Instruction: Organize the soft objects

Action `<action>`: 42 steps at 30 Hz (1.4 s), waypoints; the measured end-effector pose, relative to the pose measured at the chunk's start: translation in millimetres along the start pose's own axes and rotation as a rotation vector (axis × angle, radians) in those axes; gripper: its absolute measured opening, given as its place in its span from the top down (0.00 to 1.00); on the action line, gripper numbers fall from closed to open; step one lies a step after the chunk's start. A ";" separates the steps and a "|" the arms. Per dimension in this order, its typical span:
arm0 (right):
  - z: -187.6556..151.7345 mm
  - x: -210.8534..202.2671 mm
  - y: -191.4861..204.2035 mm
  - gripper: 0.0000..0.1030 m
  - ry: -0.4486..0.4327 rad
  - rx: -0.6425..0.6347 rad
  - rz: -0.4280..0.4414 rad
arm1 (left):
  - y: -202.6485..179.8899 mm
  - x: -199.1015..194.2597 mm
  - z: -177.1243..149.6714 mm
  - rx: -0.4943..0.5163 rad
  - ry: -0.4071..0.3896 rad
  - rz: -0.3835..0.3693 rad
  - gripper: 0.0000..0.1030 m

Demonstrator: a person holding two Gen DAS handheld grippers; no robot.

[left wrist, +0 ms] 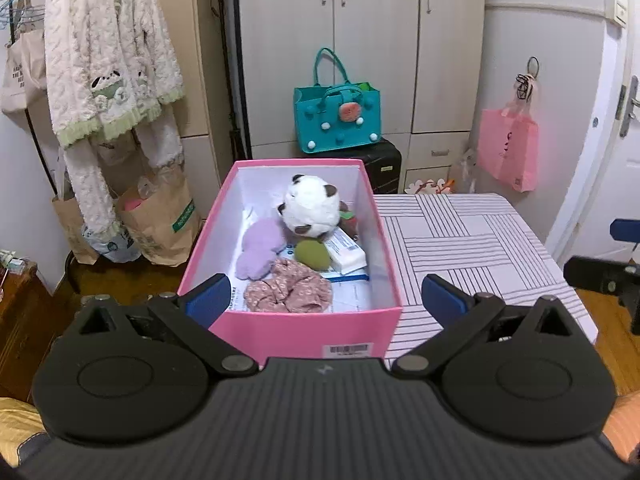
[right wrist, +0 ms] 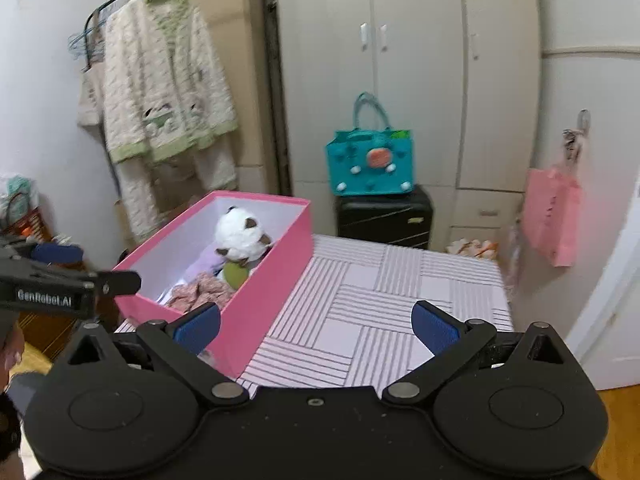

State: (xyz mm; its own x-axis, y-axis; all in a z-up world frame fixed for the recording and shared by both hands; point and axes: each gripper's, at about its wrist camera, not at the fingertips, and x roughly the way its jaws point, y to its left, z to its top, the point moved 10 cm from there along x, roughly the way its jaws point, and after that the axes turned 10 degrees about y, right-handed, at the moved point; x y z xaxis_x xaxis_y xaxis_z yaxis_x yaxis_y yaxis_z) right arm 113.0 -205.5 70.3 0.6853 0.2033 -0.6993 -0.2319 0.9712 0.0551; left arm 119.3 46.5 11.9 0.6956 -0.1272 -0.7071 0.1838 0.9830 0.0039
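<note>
A pink box (left wrist: 304, 332) stands on the left part of the striped table (left wrist: 480, 248). Inside it lie a white panda plush (left wrist: 310, 208), a purple plush piece (left wrist: 260, 252), a green soft ball (left wrist: 312, 255), a pink floral cloth (left wrist: 288, 292) and a small white carton (left wrist: 346, 254). My left gripper (left wrist: 326, 300) hovers open at the box's near end, with nothing between its blue pads. My right gripper (right wrist: 316, 326) is open too, over the table just right of the pink box (right wrist: 272, 280), and holds nothing. The panda plush (right wrist: 240, 236) also shows there.
A teal bag (left wrist: 336, 120) sits on a black suitcase (left wrist: 384, 164) before the wardrobe. A pink bag (left wrist: 508, 148) hangs at the right near the door. A fluffy robe (left wrist: 108, 60) and paper bags (left wrist: 160, 224) stand to the left. The table (right wrist: 380, 300) ends at the far and right sides.
</note>
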 end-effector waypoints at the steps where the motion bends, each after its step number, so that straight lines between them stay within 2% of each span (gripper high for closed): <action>1: -1.2 -2.6 -0.5 0.00 -0.009 0.006 -0.007 | -2.4 0.1 -1.1 0.006 0.000 0.003 0.00; 6: -8.3 -9.3 -4.8 0.00 -0.022 0.053 -0.011 | -8.4 -7.8 -4.2 0.012 -0.050 0.045 0.00; 13: -23.1 -15.2 -10.8 0.00 -0.057 0.069 -0.145 | -17.4 -12.8 -11.2 0.016 -0.061 0.027 0.00; 29: -34.1 -21.3 -10.1 0.00 -0.059 0.082 -0.144 | -30.7 -16.3 -23.0 0.022 -0.102 0.049 0.00; 36: -35.5 -28.9 -11.1 0.00 -0.120 0.075 -0.179 | -31.2 -20.6 -24.6 0.038 -0.157 0.097 0.00; 42: -41.0 -25.3 -13.7 0.00 -0.110 0.094 -0.172 | -26.6 -20.3 -25.6 0.024 -0.170 0.083 0.00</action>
State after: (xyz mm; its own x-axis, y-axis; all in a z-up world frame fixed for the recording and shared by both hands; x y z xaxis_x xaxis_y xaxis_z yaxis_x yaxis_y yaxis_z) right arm 70.6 -229.1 58.0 0.7819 0.0413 -0.6221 -0.0436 0.9990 0.0115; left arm 82.5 26.4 8.0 0.8159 -0.0683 -0.5742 0.1358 0.9879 0.0754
